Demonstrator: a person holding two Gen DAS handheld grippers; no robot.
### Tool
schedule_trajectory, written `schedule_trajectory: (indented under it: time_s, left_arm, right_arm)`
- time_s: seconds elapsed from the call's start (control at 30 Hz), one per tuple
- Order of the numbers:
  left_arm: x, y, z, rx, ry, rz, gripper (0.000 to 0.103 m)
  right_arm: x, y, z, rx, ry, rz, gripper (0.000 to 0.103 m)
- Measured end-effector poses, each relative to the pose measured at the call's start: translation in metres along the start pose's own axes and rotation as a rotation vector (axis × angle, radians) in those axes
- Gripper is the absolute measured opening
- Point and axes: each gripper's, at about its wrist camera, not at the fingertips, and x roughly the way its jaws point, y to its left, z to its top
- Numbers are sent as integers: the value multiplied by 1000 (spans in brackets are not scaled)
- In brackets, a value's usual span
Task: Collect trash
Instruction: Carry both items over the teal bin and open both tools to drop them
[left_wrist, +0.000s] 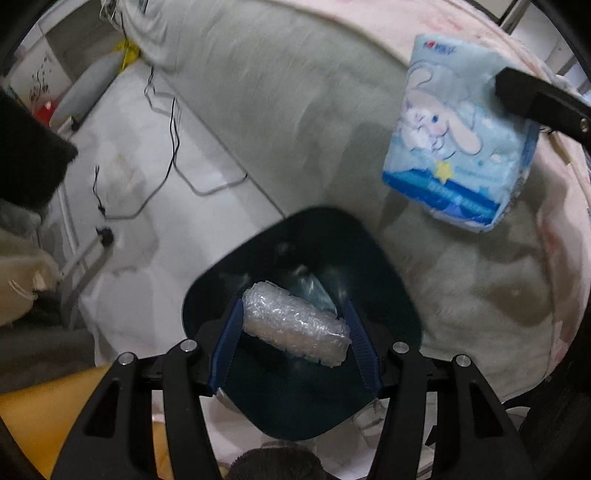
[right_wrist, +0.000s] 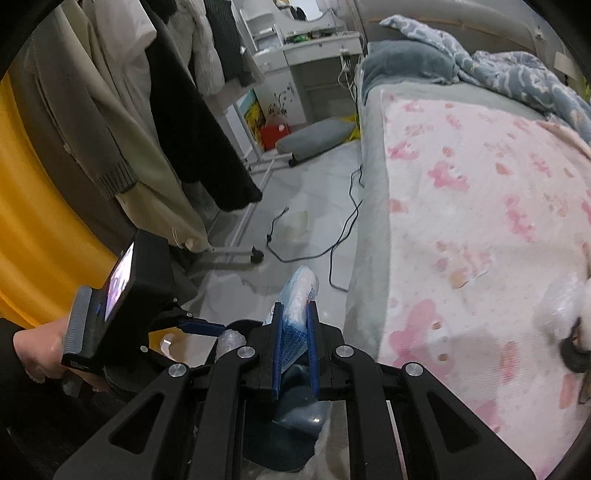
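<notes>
Progress by the look of both wrist views: partway, with two pieces in hand and neither yet dropped.

Far left: cable (left_wrist: 173, 122) on the pale floor (left_wrist: 129, 177), apparently no litter, so likely nothing to fetch there.

Next, left gripper (left_wrist: 293, 308): clamps a bubble wrap roll (left_wrist: 295, 326) end to end at a middling spread, pointing steeply down. Hangs right over the mouth of the dark bin (left_wrist: 325, 236), not yet inside it. Judged ready for release: needs only an opening of the tongs to fall in.

Inside the bin: shows a bluish film under the roll, liner or litter, cannot tell which. Stands on the floor just beside the side edge of the bed (left_wrist: 295, 92).

Further right, right gripper (right_wrist: 295, 314): pinches a blue tissue packet (left_wrist: 454, 147) with the tongs drawn narrow, gripping one thin edge and letting the rest dangle. Hovers beyond the bin's far rim, over the bed's side edge, so probably needs a short move toward the bin mouth before letting go.

Far right, on the pink blanket (right_wrist: 461, 166) near the bed's right edge: shows a pale crinkly lump (right_wrist: 561, 299), too blurred to name; possibly one more piece to collect.

Left to do, as judged: drop the roll, bring over and drop the packet, then check that lump.
</notes>
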Motion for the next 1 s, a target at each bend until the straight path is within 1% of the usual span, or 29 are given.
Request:
schedule_trajectory:
  time_s: [0.2,0.33,0.43,0.47,0.5,0.6,0.7,0.83,1.0]
  left_arm:
    - [26,9,-16,1,80,-3,59]
    - [31,17,-26,0,114,2,62]
    - [28,27,-31,-22,118,2,69]
    - [27,28,-33,-28,113,4,76]
    - [25,32,-34,-33,104,9,80]
    - [14,34,-35,-41,83,5,82]
    - [2,41,-33,-62,37,5,82]
    - [-17,51,-28,-96,-63,15,82]
    - [-47,61,-19,-157,-214,39,82]
  right_arm:
    - [36,13,-9,-9,95,-22,12]
    - [55,24,-17,-27,145,-12,12]
    - [67,30,-21,-42,176,-6,12]
    - [70,32,-23,-45,185,-5,12]
    - [74,33,-24,-48,195,-3,12]
    - [84,39,-28,-62,222,-5,12]
    - [93,44,-32,-70,246,-4,12]
    - [108,47,-37,-70,281,-6,12]
    - [120,47,-45,-59,327,-4,12]
